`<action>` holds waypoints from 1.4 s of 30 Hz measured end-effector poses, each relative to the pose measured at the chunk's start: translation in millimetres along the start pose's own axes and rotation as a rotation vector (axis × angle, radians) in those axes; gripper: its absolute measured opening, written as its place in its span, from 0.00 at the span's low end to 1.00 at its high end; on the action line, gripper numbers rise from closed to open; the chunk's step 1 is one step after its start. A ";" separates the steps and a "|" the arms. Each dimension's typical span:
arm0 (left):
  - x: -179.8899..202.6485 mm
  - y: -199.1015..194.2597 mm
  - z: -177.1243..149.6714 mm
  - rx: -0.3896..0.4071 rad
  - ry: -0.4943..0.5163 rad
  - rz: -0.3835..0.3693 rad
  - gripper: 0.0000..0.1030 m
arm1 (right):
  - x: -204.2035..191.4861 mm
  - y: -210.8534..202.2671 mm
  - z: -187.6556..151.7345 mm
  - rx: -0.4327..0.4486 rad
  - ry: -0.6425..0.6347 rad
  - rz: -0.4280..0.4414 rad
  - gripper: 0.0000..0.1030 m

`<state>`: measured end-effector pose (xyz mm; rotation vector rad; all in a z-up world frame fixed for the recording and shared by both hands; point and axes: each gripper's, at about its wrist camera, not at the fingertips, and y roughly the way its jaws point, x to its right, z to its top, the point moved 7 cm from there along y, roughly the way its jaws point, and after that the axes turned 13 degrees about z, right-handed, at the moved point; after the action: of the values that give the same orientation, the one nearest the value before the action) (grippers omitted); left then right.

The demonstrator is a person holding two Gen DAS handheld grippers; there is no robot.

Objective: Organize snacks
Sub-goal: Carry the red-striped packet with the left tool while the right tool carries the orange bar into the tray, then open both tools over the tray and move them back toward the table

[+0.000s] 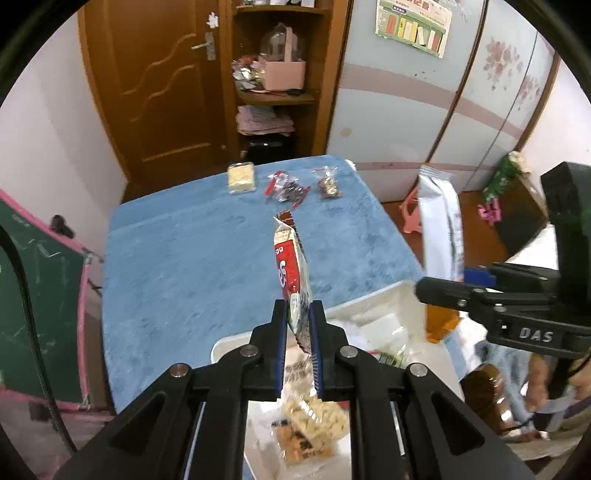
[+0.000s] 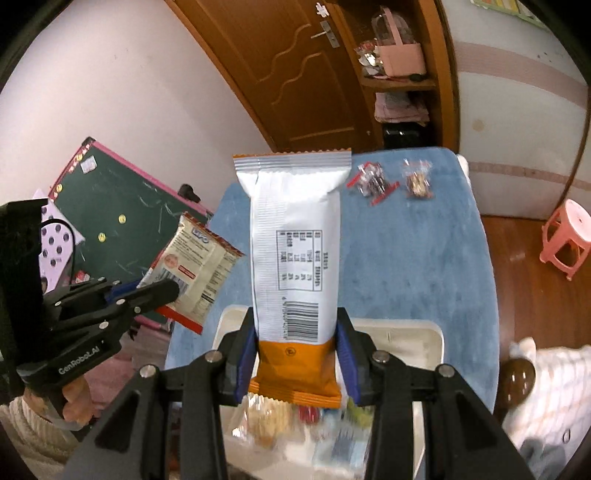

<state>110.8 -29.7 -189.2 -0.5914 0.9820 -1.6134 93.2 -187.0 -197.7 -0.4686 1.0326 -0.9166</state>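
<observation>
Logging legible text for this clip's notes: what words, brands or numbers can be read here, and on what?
"DAS": on the right gripper body, left wrist view.
"GenRobot.AI": on the left gripper body, right wrist view.
White-and-orange snack pack: table print and barcode digits too small to read.
Red-and-white packet: lettering edge-on, unreadable.
Wall poster: blurred.

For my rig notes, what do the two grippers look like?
Both are matte black linkage frames with silver pivot rivets and blue pads on the fingers. The left gripper reads "GenRobot.AI" in white on its side, the right gripper "DAS". A cream knit sleeve shows behind the left one.
</observation>
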 end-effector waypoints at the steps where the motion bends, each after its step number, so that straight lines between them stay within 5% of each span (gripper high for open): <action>1: 1.2 -2.5 -7.8 0.006 -0.002 0.022 0.09 | -0.6 -1.7 -8.2 -0.007 0.003 -0.004 0.39; 11: 13.5 12.5 -65.0 -0.094 -0.018 0.079 0.09 | -2.1 2.7 -69.1 -0.092 -0.004 -0.069 0.39; 19: 22.8 13.0 -81.0 -0.138 -0.011 0.123 0.13 | 1.4 6.2 -82.7 -0.130 -0.012 -0.091 0.41; 23: 21.7 10.6 -79.8 -0.136 -0.031 0.153 0.88 | 6.0 8.6 -85.7 -0.152 -0.006 -0.117 0.45; 24: 20.7 7.9 -78.9 -0.122 -0.049 0.151 0.91 | 7.1 9.1 -86.4 -0.155 -0.006 -0.122 0.50; 42: 39.1 10.3 -71.2 -0.125 -0.014 0.157 0.91 | 27.7 7.1 -86.1 -0.154 0.038 -0.120 0.53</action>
<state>49.1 -46.9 -240.2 -0.5946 1.0976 -1.4152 25.9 -199.5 -257.2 -0.6500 1.1238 -0.9587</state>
